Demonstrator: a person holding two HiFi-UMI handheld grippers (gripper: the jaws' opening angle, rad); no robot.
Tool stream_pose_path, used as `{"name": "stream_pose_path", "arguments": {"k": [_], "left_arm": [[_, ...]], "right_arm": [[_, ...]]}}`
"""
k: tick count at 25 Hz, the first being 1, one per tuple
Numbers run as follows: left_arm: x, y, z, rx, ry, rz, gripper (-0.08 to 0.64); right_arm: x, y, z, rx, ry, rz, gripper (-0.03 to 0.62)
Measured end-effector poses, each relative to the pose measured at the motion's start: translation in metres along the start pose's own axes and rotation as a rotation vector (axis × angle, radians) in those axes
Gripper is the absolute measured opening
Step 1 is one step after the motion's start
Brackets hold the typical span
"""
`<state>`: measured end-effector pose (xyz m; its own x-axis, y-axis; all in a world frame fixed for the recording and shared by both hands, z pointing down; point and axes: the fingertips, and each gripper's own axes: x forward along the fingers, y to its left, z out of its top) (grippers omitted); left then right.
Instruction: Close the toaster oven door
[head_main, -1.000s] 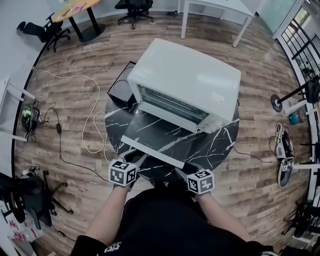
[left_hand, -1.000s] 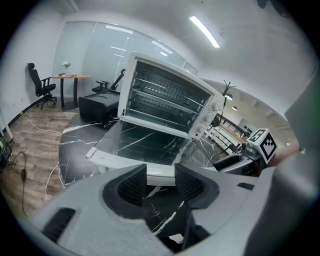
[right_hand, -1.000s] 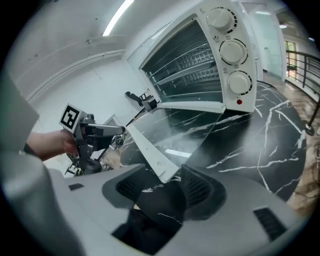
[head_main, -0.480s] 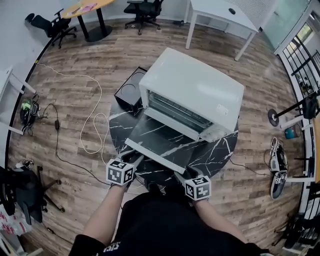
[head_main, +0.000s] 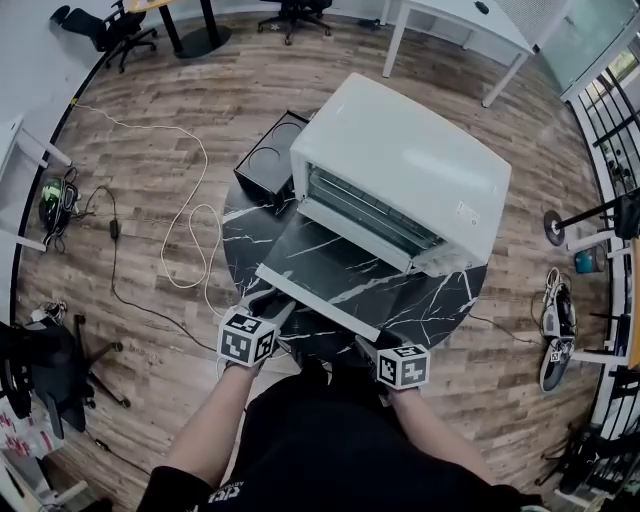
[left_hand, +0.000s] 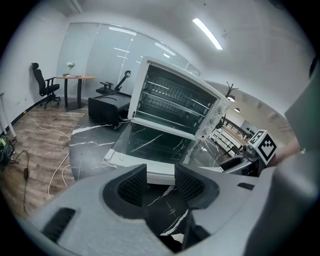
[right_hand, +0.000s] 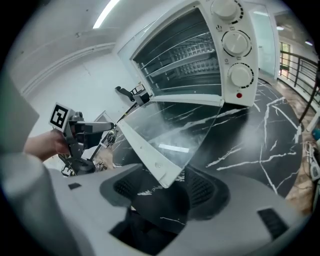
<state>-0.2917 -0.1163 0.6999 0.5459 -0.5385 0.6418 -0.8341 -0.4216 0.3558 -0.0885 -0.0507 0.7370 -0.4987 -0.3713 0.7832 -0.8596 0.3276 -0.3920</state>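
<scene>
The white toaster oven (head_main: 405, 165) stands on a round black marble table (head_main: 445, 300), its glass door (head_main: 340, 265) folded down and open toward me. My left gripper (head_main: 268, 308) is at the left end of the door's front edge. In the left gripper view the left gripper (left_hand: 161, 182) is open, with the door's white front edge (left_hand: 150, 169) just beyond the pads. My right gripper (head_main: 368, 345) is at the right end. Its jaws (right_hand: 165, 187) are opening, with the door's corner (right_hand: 167, 175) between them and untouched.
A black box (head_main: 268, 160) sits against the oven's left side at the table's edge. Cables (head_main: 190, 235) lie on the wood floor to the left. Shoes (head_main: 555, 350) and stands are at the right; a white table (head_main: 465, 25) and office chairs are behind.
The head view has shifted slightly, so the oven sits higher and further right in it. Both grippers stay at the door's front edge, and the door remains down.
</scene>
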Motion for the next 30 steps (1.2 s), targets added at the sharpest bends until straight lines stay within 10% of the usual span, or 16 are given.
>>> {"name": "stream_pose_path", "arguments": {"k": [16, 30], "left_arm": [[0.003, -0.021, 0.003, 0.004, -0.012, -0.071, 0.176], [-0.017, -0.009, 0.028, 0.037, -0.116, -0.034, 0.173]], "right_arm": [[0.005, 0.003, -0.004, 0.056, 0.074, 0.043, 0.255], [-0.034, 0.012, 0.032, 0.033, -0.057, 0.021, 0.233]]}}
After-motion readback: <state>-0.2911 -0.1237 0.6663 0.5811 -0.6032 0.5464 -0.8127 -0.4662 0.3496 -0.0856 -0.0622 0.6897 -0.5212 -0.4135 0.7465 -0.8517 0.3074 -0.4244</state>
